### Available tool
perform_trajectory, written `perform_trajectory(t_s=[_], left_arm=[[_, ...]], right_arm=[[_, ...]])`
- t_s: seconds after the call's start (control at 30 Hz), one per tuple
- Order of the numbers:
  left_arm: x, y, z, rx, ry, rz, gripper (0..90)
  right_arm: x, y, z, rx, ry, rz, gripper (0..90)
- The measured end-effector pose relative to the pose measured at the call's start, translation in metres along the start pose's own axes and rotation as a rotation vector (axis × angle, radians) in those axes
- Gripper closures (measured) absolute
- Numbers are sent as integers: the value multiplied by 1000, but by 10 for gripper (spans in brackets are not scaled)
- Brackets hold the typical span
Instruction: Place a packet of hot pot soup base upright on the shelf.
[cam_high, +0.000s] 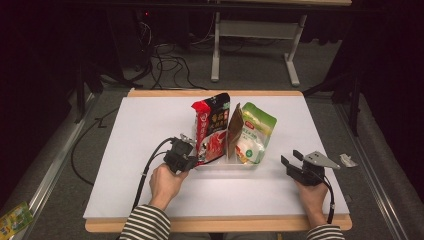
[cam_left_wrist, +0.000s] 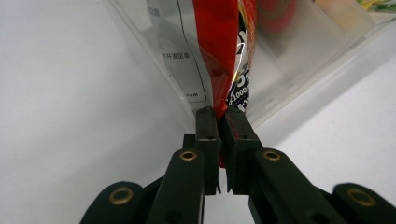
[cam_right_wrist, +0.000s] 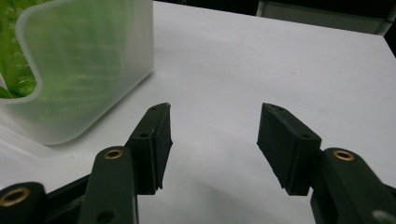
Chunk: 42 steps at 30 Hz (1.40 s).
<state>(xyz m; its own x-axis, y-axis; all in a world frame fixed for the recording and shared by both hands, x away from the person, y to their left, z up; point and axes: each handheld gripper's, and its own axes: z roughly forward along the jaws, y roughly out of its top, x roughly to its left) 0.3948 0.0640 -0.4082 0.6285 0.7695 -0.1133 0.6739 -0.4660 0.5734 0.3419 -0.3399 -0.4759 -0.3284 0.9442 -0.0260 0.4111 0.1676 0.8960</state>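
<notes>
A clear plastic tray stands mid-table and holds several upright snack bags: a red one at its left end, a brown one and a green-and-white one. My left gripper is at the tray's left end. In the left gripper view its jaws are shut on the lower edge of the red bag, beside the tray wall. My right gripper rests on the white table to the right of the tray. It stands open with nothing between its jaws, and the tray corner is at its left.
A small crumpled wrapper lies at the table's right edge. The white tabletop has free room on the left and at the front. On the floor are cables, a desk frame behind and a green packet at lower left.
</notes>
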Motion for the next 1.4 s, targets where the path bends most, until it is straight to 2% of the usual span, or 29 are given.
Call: perform_trajectory(t_s=[0.13, 0.2, 0.3, 0.5, 0.73, 0.87, 0.93, 1.13, 1.23, 1.4], left_arm=[[2, 2, 1, 12, -14, -22, 874], [1, 2, 1, 13, -4, -18, 874], [-1, 2, 1, 9, 15, -3, 873], [-3, -1, -2, -13, 20, 26, 836], [-3, 1, -9, -61, 5, 20, 795], [-2, 3, -15, -123, -3, 6, 786], [-3, 6, -19, -144, 11, 6, 774], [-2, 14, -20, -153, 23, 7, 727], [2, 15, -21, -171, 22, -17, 695], [5, 19, -20, -174, 31, -28, 635]], right_arm=[[0, 0, 0, 3, 0, -3, 451], [1, 0, 0, 5, 0, 1, 451], [1, 0, 0, 6, 1, 1, 451], [0, 0, 0, 2, 3, 13, 449], [-1, 0, -1, -2, 4, 13, 448], [-1, 0, -1, -5, 3, 11, 448], [-1, 0, -1, -5, 4, 11, 448], [-1, 0, -1, -6, 4, 13, 448], [-1, 0, -1, -8, 5, 13, 448], [-1, 0, -1, -6, 5, 12, 448]])
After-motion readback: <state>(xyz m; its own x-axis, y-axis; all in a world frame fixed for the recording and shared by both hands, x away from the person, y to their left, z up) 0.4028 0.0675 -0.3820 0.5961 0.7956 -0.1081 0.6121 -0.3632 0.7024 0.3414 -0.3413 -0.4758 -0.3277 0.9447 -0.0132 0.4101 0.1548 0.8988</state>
